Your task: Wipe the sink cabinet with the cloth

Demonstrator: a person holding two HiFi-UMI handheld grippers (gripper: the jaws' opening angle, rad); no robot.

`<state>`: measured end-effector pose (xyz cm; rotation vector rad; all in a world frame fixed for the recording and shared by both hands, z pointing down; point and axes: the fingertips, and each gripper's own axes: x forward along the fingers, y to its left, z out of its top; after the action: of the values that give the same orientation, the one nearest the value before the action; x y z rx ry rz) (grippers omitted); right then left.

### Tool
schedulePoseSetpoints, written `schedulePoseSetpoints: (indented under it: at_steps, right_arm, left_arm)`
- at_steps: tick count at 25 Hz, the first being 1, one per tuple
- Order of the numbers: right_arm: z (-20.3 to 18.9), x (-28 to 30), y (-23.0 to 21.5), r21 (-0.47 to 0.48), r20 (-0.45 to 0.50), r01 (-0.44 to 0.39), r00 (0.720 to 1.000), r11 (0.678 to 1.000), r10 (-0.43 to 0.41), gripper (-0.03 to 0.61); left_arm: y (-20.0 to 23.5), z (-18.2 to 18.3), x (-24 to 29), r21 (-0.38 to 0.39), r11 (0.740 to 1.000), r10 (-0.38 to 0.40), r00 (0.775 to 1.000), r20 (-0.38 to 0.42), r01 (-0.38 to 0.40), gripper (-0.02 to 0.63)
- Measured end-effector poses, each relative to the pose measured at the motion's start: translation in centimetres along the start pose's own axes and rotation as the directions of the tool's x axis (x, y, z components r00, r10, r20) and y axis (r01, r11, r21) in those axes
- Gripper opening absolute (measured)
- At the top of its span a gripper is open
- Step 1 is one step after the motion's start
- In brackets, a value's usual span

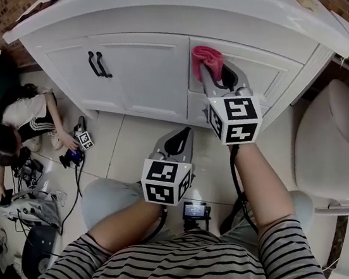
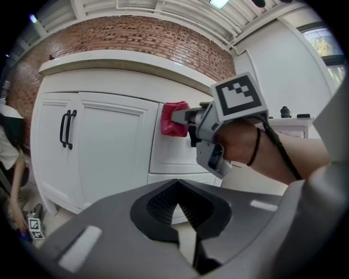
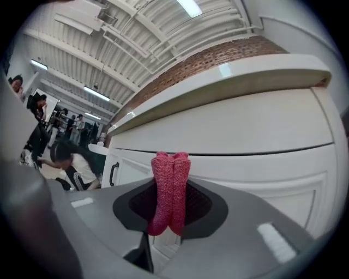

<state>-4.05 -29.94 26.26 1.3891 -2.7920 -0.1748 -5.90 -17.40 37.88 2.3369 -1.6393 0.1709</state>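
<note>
Right claw [image 1: 210, 70] holds pink cloth [image 3: 170, 188] (folded) against sink cabinet [image 1: 145, 74]

What you can't see all of

The pink cloth [image 3: 170, 163] has its bottom end tucked away inside the right gripper [image 3: 170, 204]. The cloth hides whether it touches the sink cabinet [image 1: 145, 68]. The cabinet's top runs off the head view's upper edge. The small things [image 1: 29, 174] on the floor [image 1: 129, 142] beside the crouching person [image 1: 21, 118] are too small to tell.
</note>
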Motion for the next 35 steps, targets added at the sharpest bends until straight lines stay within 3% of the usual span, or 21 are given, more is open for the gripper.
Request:
schedulePoseSetpoints:
  at_steps: [4, 11, 16, 20, 22, 25, 27, 30, 35]
  right_arm:
    - [-0.5, 0.6, -0.9, -0.052, -0.028, 0.023, 0.999, 0.998, -0.025, 0.103]
    - [-1.4, -5.5, -9.5, -0.019, -0.035, 0.218, 0.975, 0.976, -0.219, 0.101]
    - [-2.9, -10.7, -16.4, 0.02, -0.066, 0.366, 0.929, 0.93, -0.364, 0.101]
    - [-3.6, -14.1, -18.5, 0.074, -0.086, 0.465, 0.884, 0.882, -0.459, 0.097]
    - [-3.5, -13.7, -16.3, 0.12, -0.072, 0.425, 0.905, 0.897, -0.419, 0.097]
    - [-3.3, -9.6, -9.3, 0.135, -0.039, 0.243, 0.97, 0.961, -0.24, 0.097]
    - [-3.4, -6.1, -4.4, 0.111, -0.033, 0.126, 0.992, 0.986, -0.123, 0.097]
    - [-4.3, -1.0, 0.4, 0.054, -0.059, 0.035, 0.998, 0.998, -0.032, 0.097]
    - [-5.8, 2.0, 1.0, -0.014, -0.106, 0.041, 0.993, 0.999, -0.042, 0.098]
  left_arm:
    - [0.3, 0.0, -0.2, -0.011, 1.0, 0.009, 1.0, -0.003, -0.009, -0.006]
    - [0.4, -0.6, 0.3, 0.003, 1.0, 0.0, 1.0, -0.014, 0.0, -0.006]
    - [-0.7, -1.0, 0.7, 0.012, 1.0, -0.007, 1.0, -0.028, 0.008, -0.006]
    - [-1.1, -0.7, 0.4, 0.006, 1.0, -0.02, 1.0, -0.021, 0.02, -0.006]
    - [-1.2, -0.3, 0.2, -0.004, 1.0, -0.029, 1.0, -0.013, 0.029, -0.006]
    - [-1.0, 0.1, 0.0, -0.017, 0.999, -0.033, 0.999, -0.001, 0.033, -0.006]
    - [-0.6, 0.2, -0.1, -0.024, 0.999, -0.029, 1.0, -0.001, 0.029, -0.006]
    - [0.3, 0.1, -0.3, -0.034, 0.999, -0.012, 1.0, -0.001, 0.012, -0.006]
    - [1.6, 0.1, -0.5, -0.052, 0.999, 0.013, 1.0, 0.003, -0.013, -0.006]
